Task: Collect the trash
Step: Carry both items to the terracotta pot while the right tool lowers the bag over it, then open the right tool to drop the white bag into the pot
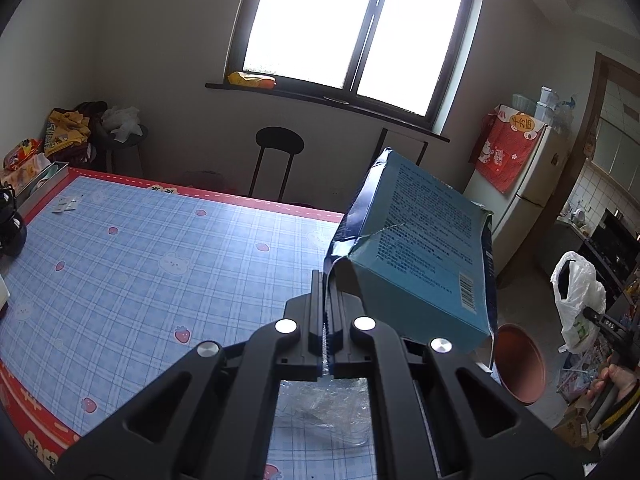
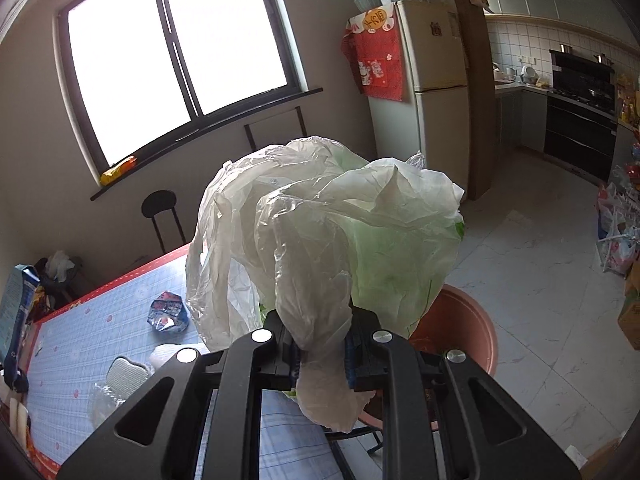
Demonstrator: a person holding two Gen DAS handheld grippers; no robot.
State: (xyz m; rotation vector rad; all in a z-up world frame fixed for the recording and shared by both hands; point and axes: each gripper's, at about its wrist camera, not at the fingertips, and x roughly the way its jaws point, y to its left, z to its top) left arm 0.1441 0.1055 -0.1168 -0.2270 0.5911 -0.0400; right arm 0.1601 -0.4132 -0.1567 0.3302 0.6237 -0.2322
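Observation:
My left gripper [image 1: 330, 280] is shut on the torn end flap of a light-blue cardboard box [image 1: 416, 248] and holds it tilted in the air above the table's right side. The same box [image 2: 16, 308] shows at the far left of the right wrist view. My right gripper [image 2: 320, 320] is shut on the bunched neck of a white plastic bag [image 2: 320, 232], which billows up in front of the camera. In the left wrist view that bag [image 1: 580, 300] hangs at the far right, with a hand [image 1: 616, 380] below it.
The table [image 1: 120, 260] has a blue plaid cloth with a red border. A crumpled snack wrapper [image 2: 168, 312], a white pad [image 2: 124, 376] and clear plastic film [image 1: 324, 404] lie on it. A terracotta-coloured round tub [image 2: 464, 328] stands on the floor beside the table. Stools stand under the window.

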